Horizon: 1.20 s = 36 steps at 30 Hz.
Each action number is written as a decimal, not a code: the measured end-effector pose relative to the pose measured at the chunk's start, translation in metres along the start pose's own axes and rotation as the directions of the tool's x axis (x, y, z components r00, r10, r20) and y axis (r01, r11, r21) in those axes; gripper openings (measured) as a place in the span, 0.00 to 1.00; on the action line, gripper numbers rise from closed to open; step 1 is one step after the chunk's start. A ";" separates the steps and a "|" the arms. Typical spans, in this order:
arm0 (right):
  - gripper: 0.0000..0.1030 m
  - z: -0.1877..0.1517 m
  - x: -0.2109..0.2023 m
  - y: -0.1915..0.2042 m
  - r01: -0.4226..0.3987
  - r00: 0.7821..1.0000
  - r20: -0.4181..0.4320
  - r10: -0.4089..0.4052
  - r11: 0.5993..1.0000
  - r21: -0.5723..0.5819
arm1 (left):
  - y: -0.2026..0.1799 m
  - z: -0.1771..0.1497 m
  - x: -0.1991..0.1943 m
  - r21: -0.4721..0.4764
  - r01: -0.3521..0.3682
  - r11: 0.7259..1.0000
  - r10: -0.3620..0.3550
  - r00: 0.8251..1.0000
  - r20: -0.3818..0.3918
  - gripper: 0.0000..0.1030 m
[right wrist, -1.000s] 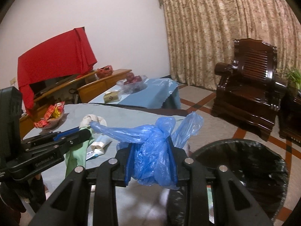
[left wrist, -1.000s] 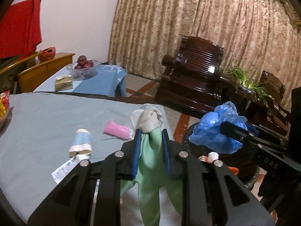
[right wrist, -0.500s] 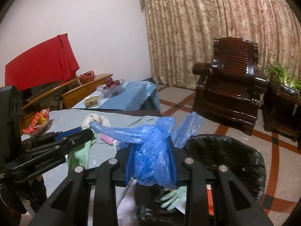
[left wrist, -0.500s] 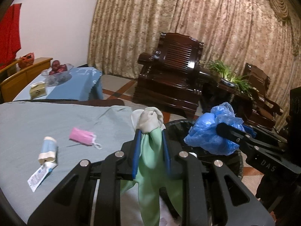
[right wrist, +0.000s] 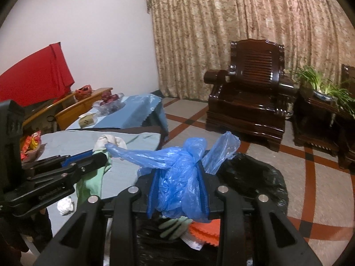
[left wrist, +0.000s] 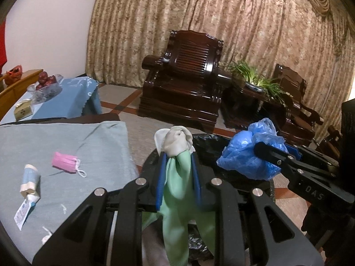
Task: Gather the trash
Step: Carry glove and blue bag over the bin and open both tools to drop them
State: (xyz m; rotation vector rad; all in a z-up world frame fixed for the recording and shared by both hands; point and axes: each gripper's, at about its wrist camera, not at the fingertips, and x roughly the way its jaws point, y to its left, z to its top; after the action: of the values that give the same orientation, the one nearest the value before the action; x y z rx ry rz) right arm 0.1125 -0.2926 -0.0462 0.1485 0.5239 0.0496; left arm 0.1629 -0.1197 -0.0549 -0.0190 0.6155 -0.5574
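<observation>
Left gripper (left wrist: 177, 164) is clamped on a green rubber glove (left wrist: 177, 177) and the right gripper (right wrist: 178, 177) is squeezing a wadded blue plastic bag (right wrist: 177, 177), both hanging right over the black-lined trash bin (right wrist: 255, 173). Back on the grey table (left wrist: 66, 146) beside the bin, a pink face mask (left wrist: 64, 159) and a squashed tube (left wrist: 30, 184) are lying there.

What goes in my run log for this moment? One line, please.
left gripper: shut on green glove | right gripper: shut on blue bag | both over black bin
</observation>
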 end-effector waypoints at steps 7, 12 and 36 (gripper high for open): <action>0.30 -0.005 0.009 -0.026 0.044 0.999 -0.026 -0.044 0.999 0.023 | -0.017 -0.002 0.030 0.015 0.030 0.999 -0.029 0.999 -0.021 0.20; 0.30 -0.011 0.019 -0.040 0.068 0.997 -0.051 -0.066 0.997 0.041 | -0.024 -0.006 0.056 0.031 0.046 0.998 -0.044 0.998 -0.049 0.20; 0.43 -0.043 0.060 -0.083 0.133 0.979 -0.165 -0.118 0.988 0.082 | -0.030 -0.014 0.111 0.036 0.053 0.998 -0.048 0.992 -0.115 0.33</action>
State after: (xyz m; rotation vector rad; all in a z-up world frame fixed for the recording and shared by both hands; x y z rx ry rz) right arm 0.1437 -0.3641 -0.1260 0.2027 0.6948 -0.0874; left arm 0.2151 -0.1991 -0.1211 0.0343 0.7163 -0.6228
